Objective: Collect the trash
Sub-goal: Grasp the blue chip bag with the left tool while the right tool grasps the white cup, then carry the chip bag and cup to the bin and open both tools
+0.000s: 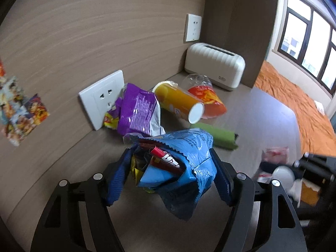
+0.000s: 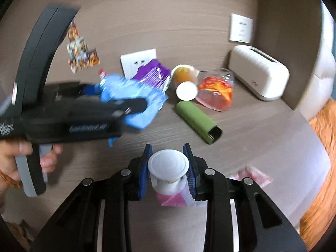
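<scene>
Two claws loaded | left claw point(image 1: 168, 168): blue bag point(image 1: 189, 153) | right claw point(image 2: 168, 166): white-capped bottle point(image 2: 168, 164)

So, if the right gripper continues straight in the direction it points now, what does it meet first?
Probably the green tube lying on the counter, just ahead of the right gripper, which holds a white cap. Depth is unclear, so it could pass just left of it.

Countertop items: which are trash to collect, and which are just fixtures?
Trash: blue bag in left gripper, white-capped pouch in right gripper, purple bag, yellow can, orange bag, green tube.

Not trash: toaster, wall sockets.
</scene>
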`<state>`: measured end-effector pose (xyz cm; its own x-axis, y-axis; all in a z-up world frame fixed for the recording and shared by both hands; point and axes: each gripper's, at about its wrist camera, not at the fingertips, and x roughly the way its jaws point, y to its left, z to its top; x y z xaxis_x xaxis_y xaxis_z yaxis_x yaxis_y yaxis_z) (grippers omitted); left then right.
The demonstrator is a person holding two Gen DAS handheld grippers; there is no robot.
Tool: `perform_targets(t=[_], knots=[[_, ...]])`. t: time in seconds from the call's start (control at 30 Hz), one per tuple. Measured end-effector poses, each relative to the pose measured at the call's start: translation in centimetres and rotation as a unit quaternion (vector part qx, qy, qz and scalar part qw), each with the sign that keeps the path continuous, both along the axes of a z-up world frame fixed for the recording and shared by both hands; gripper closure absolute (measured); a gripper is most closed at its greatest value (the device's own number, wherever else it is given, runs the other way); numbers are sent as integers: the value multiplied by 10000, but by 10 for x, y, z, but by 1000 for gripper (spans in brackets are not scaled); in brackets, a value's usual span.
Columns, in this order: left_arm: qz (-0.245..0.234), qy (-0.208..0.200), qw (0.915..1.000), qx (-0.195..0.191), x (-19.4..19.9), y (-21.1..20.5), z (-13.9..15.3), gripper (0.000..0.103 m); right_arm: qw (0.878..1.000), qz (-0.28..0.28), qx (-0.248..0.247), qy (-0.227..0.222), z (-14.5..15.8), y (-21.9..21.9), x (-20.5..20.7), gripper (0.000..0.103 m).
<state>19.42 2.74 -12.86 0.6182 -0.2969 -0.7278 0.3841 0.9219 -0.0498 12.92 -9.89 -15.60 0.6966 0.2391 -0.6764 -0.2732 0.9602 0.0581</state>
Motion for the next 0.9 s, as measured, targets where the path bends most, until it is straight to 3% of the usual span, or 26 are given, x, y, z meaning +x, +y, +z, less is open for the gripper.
perform_targets(t=[0.23, 0.5, 0.9], knots=[[-318, -62, 9995, -23, -45, -9, 16, 33, 9983, -551, 49, -182, 23, -28, -31, 71], [-1030, -174, 9945, -58, -86, -54, 27, 33, 9916, -1247, 205, -286, 33, -68, -84, 71], [-2430, -4, 9700, 11, -145, -161, 10, 33, 9652, -2564, 471, -194, 26, -151, -161, 71]])
